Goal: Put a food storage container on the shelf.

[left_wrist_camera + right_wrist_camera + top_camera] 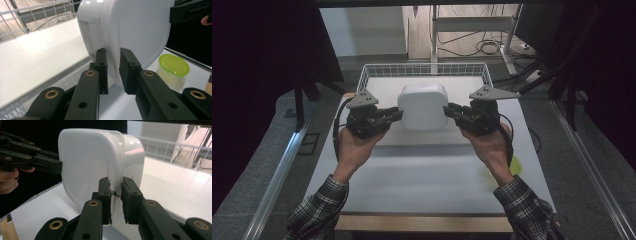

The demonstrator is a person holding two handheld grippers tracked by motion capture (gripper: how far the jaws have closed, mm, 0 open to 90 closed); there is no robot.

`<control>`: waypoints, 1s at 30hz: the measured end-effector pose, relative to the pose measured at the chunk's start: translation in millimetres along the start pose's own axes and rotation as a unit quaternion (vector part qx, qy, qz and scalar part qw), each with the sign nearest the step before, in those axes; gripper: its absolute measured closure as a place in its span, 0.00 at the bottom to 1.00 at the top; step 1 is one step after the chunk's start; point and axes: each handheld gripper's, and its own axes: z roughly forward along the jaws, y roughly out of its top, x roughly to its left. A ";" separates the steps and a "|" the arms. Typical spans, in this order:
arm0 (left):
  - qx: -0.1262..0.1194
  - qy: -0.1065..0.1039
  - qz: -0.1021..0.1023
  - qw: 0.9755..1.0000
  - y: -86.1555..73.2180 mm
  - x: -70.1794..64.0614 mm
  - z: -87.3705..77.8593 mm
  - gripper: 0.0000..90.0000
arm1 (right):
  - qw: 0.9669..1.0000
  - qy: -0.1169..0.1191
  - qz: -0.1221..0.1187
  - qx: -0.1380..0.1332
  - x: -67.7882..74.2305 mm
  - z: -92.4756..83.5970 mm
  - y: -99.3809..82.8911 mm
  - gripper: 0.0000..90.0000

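A white plastic container [422, 106] with a white lid is held in the air above the table, tipped on its side, between both grippers. My left gripper [398, 115] is shut on the rim at its left side. In the left gripper view the jaws [113, 53] pinch the edge of the lid [135, 30]. My right gripper [448, 110] is shut on the rim at the opposite side. In the right gripper view the jaws [115, 182] clamp the rim of the container [85, 162], and the other gripper shows beyond it at the left.
A white wire basket [424, 67] stands at the far end of the white table [422, 175], just behind the lifted container. A small clear tub with a green lid [174, 65] sits on the table near the right edge [515, 165].
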 end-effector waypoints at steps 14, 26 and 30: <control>-0.009 0.008 -0.011 1.000 19.8 22.3 22.2 0.86 | 0.999 -0.008 0.028 -0.017 -27.1 24.3 18.8 0.86; -0.023 0.009 -0.008 1.000 18.7 26.0 35.6 0.78 | 0.998 -0.009 0.054 -0.016 -42.6 39.0 13.7 0.81; -0.029 0.007 -0.015 0.999 19.6 28.2 38.4 0.76 | 0.998 -0.010 0.056 -0.015 -45.0 43.3 15.1 0.77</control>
